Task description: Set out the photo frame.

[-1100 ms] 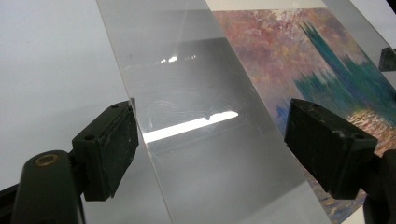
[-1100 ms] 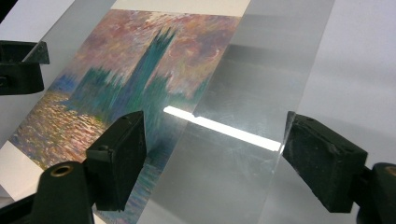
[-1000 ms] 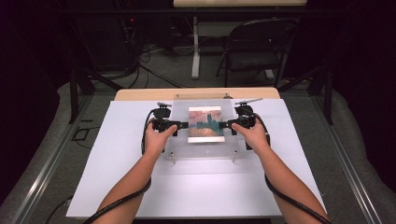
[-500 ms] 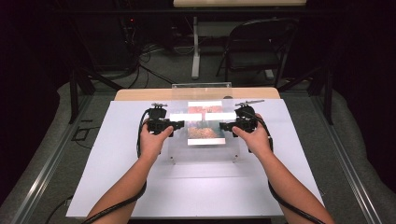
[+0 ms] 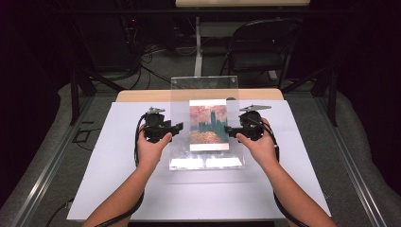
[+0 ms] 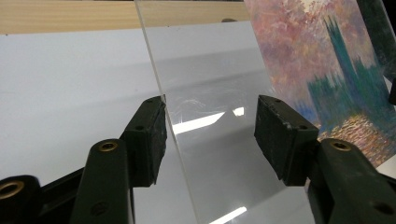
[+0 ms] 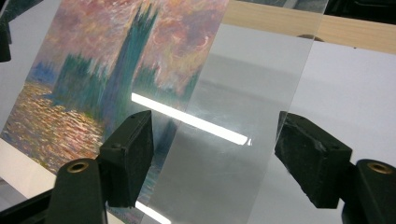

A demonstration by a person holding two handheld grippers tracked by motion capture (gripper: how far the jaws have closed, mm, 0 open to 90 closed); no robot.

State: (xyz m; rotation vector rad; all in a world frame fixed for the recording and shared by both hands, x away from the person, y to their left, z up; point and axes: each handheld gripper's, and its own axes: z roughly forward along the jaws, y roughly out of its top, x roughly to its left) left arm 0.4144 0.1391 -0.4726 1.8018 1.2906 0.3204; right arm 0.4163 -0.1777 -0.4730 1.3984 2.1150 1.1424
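A clear acrylic picture frame (image 5: 203,94) stands tilted on the white table, its top edge raised toward the far side. Inside it is a print of a painting (image 5: 208,125) with pink sky and blue-green towers. My left gripper (image 5: 179,127) is at the frame's left edge and my right gripper (image 5: 229,131) at its right edge. In the left gripper view the jaws (image 6: 210,105) stand wide apart around the clear sheet (image 6: 210,60), whose edge brushes the left jaw; the print (image 6: 327,60) lies beyond. The right gripper (image 7: 215,121) is likewise open around the sheet (image 7: 252,79), beside the print (image 7: 116,56).
A white sheet (image 5: 118,179) covers the table, with a wooden strip (image 5: 142,96) along its far edge. Behind the table are a folding chair (image 5: 265,42), a table leg and cables on the floor. Black curtains close in both sides.
The frame has gone from lying nearly flat between the grippers to standing tilted up, its top edge now high at the far side. Both hands have stayed at its sides.
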